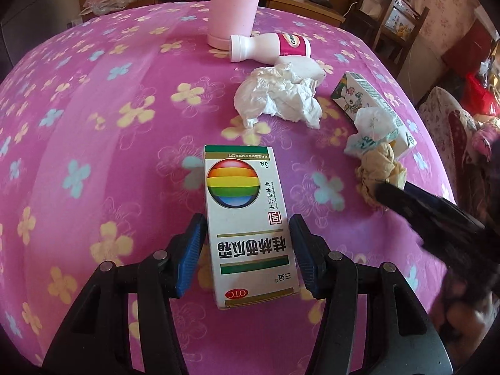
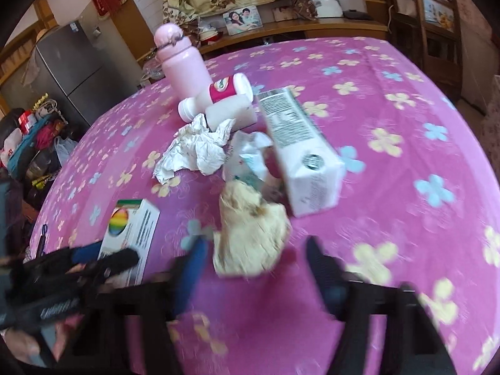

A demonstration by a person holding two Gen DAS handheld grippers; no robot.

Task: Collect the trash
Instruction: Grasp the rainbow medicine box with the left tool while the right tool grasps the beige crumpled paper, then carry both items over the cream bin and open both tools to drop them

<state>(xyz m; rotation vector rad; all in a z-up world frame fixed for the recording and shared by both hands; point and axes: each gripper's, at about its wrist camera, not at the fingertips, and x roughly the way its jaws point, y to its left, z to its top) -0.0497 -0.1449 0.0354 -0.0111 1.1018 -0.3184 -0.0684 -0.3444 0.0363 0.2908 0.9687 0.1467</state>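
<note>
close my left gripper (image 1: pixel 247 250) squarely on the long sides of the box (image 1: pixel 247 218), which lies flat on the cloth (image 1: pixel 93 125) between the jaws; they flank it near its lower half, and i cannot tell if the pads press. my right gripper (image 2: pixel 254 262) stands open, the yellow wad (image 2: pixel 250 234) just ahead between its blurred fingers, ungripped. tissue (image 1: pixel 278 93), carton (image 1: pixel 368 106) and bottle (image 1: pixel 272 47) lie farther off.

Between blue finger pads (image 1: pixel 191 250): white medicine box (image 1: pixel 247 218) with rainbow-striped globe, green bars. Beneath: magenta tablecloth (image 1: pixel 93 125) with yellow and pale-blue flowers. Beyond the fingertips: white crumpled tissue (image 1: pixel 281 97), pale-yellow wad (image 2: pixel 250 237), pink flask (image 1: pixel 234 6), white bottle (image 1: pixel 268 47) with magenta label.
</note>
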